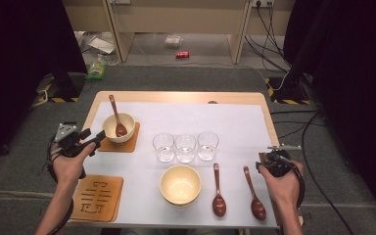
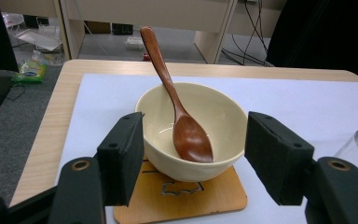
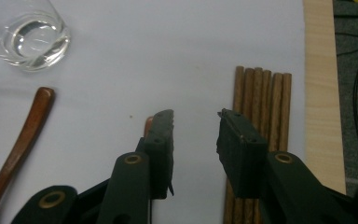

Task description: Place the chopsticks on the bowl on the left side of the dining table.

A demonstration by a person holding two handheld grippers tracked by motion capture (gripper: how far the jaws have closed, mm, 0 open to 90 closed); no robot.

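A cream bowl (image 1: 119, 128) with a brown wooden spoon (image 1: 116, 115) in it stands on a wooden coaster (image 1: 132, 143) at the table's left. My left gripper (image 1: 97, 139) is open just to its left. In the left gripper view the gripper (image 2: 195, 135) has a jaw on each side of the bowl (image 2: 223, 116) without touching it, and the spoon (image 2: 186, 135) leans against the far rim. My right gripper (image 1: 273, 159) hangs open over the right edge. Its jaws hold nothing (image 3: 196, 116). A bundle of brown chopsticks (image 3: 261, 98) lies under its right jaw.
Three glasses (image 1: 185, 147) stand in a row mid-table. A second cream bowl (image 1: 180, 184) sits at the front centre, with two wooden spoons (image 1: 218, 191) (image 1: 253, 193) to its right. An empty coaster (image 1: 98, 197) lies front left. The table edge (image 3: 321, 93) runs close beside the chopsticks.
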